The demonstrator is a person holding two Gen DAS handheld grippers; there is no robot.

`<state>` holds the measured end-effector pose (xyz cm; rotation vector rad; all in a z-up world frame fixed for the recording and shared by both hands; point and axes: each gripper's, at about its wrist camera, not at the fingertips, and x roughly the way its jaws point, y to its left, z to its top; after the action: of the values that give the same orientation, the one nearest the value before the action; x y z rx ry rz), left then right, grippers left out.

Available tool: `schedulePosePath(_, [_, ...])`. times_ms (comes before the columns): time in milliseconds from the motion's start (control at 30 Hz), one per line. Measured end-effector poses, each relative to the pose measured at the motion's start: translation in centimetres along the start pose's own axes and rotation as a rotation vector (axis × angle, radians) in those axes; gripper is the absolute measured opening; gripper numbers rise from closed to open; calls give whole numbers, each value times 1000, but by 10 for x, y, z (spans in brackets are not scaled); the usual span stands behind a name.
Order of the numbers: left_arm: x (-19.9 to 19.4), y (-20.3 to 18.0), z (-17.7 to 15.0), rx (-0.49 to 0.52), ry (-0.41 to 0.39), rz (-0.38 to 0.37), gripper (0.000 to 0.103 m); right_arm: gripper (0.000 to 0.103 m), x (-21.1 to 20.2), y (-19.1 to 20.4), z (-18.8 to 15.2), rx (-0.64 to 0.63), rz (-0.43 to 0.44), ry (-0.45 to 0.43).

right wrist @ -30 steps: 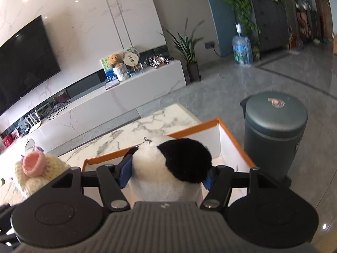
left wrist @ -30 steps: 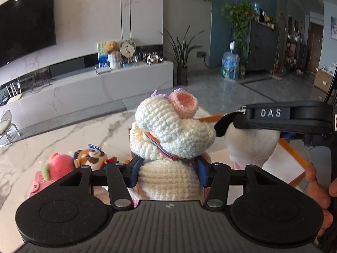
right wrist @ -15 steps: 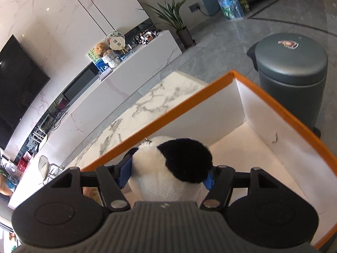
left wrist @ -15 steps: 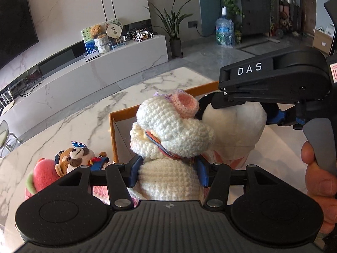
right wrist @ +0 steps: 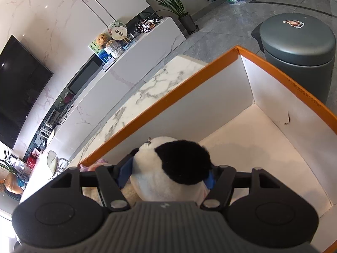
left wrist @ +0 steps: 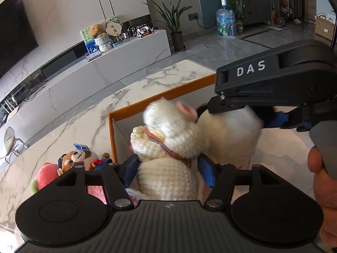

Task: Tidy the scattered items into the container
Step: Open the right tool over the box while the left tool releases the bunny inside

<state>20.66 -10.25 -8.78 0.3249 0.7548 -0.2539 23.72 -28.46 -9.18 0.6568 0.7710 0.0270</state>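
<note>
While both toys hang low-centre over the orange-rimmed white cardboard box, the left gripper is opening, its pads clear of the cream crocheted doll; the right gripper is opening too, pads touching the black-and-white plush panda.

Home living room: wall television, houseplant.

My left wrist view rides close behind its tongs, angled down at the box, right wrist view likewise over its tongs, both share box, table, TV wall

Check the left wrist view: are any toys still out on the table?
Yes, a pink plush and a brown plush lie outside the orange box.
</note>
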Motion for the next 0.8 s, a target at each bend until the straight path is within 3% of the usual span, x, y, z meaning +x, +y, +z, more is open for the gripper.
schedulePosePath(800, [-15, 4, 3, -47, -64, 32, 79, 72, -2, -1, 0, -23, 31, 9])
